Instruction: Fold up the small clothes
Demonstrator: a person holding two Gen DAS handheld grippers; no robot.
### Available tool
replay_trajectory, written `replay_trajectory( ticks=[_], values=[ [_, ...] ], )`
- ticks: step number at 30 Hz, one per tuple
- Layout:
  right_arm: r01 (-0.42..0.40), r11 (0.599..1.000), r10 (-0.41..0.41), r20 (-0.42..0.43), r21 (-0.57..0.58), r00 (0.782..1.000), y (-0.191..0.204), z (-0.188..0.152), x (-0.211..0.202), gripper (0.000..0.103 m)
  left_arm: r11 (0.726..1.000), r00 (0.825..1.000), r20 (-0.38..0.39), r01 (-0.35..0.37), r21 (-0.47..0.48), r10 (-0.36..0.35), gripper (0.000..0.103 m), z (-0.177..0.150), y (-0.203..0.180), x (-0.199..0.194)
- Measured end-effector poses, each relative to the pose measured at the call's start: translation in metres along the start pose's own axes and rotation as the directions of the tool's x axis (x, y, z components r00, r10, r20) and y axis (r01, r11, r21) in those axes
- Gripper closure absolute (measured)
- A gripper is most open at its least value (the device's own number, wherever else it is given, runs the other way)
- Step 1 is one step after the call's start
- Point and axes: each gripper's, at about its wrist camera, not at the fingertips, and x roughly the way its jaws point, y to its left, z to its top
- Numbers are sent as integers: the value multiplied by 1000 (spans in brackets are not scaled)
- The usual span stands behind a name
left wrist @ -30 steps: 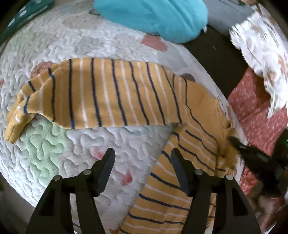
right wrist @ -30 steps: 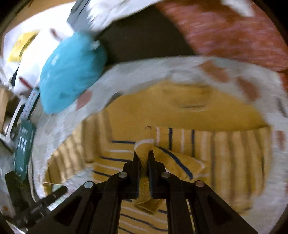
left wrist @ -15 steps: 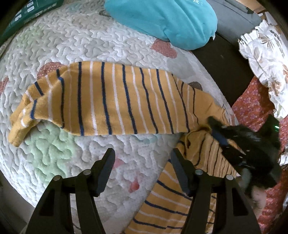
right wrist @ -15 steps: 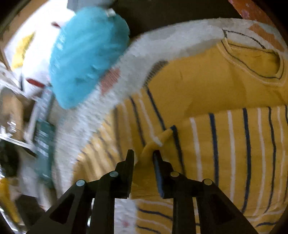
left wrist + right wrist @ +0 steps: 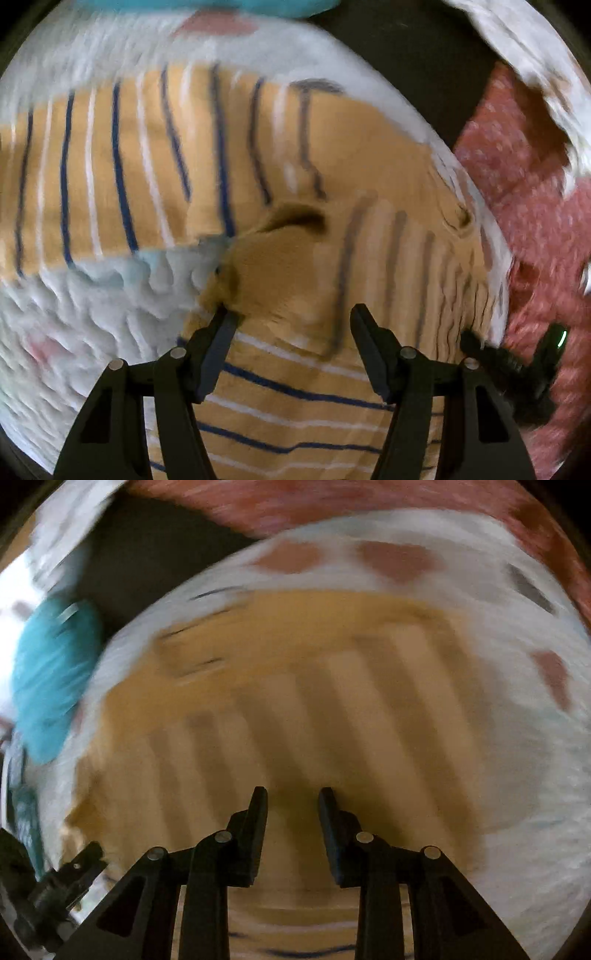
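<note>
A small yellow shirt [image 5: 155, 155] with navy and white stripes lies on a white quilted mat [image 5: 92, 314]; one sleeve stretches left and a folded cuff sits bunched at the middle. My left gripper [image 5: 290, 314] is open low over the shirt, its left fingertip at the folded cuff's edge. In the right wrist view the shirt [image 5: 314, 709] is blurred and fills the middle. My right gripper [image 5: 291, 794] is open and empty just above it. The right gripper also shows at the left wrist view's lower right [image 5: 476, 341].
A teal cushion [image 5: 51, 679] lies at the mat's far edge. A red patterned cloth [image 5: 535, 221] and a white floral cloth [image 5: 524, 55] lie beside the mat. A dark gap [image 5: 147, 554] separates the mat from them.
My right gripper let go of the sleeve cuff, opened wider and drew back. My left gripper moved forward and right, down over the shirt near the folded cuff. Both views are now motion-blurred.
</note>
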Motion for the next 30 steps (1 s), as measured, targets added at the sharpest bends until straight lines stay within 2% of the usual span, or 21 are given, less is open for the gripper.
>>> replay_trajectory(
  ticks=[1,4,5,6,7,11,13,16,18,20,22,23,25,26,30],
  values=[
    [2,999,-2,9,33,1000,-20,2,-4,79,999,1000,-1,26,-36,-26,40,0,5,-3],
    [96,990,-102,49,98,994,-65,9,-20,78,992,997,-12,79,-102,-81,40,4,17,-5],
    [150,981,-158,52,120,986,-77,9,-23,71,990,996,-11,88,-113,-90,40,3,20,-5],
    [207,968,-215,48,141,975,-87,10,-25,45,989,996,-10,91,-117,-93,40,3,21,-6],
    [218,962,-230,54,166,972,-97,9,-28,42,990,996,-11,88,-113,-90,40,2,21,-7],
    [180,955,-209,104,238,972,-116,1,-44,42,992,998,-14,66,-104,-68,40,-1,20,-18],
    [171,955,-206,126,241,970,-113,-4,-53,42,991,998,-8,54,-124,-55,40,2,26,-29],
    [143,973,-172,157,180,973,-89,-10,-63,42,988,996,77,60,-141,-49,40,10,45,-65],
    [107,989,-124,181,101,976,-57,-13,-72,42,987,987,159,16,-161,10,40,16,64,-93],
    [69,998,-70,188,12,980,-20,-19,-74,42,974,967,226,-68,-214,117,40,20,92,-122],
    [14,997,-2,172,-70,985,24,-26,-71,42,944,941,257,-138,-299,219,40,21,128,-147],
    [-20,993,38,153,-119,987,51,-34,-67,42,920,928,264,-156,-360,261,40,21,154,-161],
    [-82,975,106,107,-207,989,100,-57,-60,42,873,918,271,-139,-468,291,40,18,195,-180],
    [-112,961,136,80,-254,987,124,-68,-55,42,831,907,279,-123,-543,317,40,14,225,-195],
    [-210,872,215,-40,-442,976,226,-128,-32,42,696,865,311,-60,-716,394,40,-7,299,-238]
  ],
)
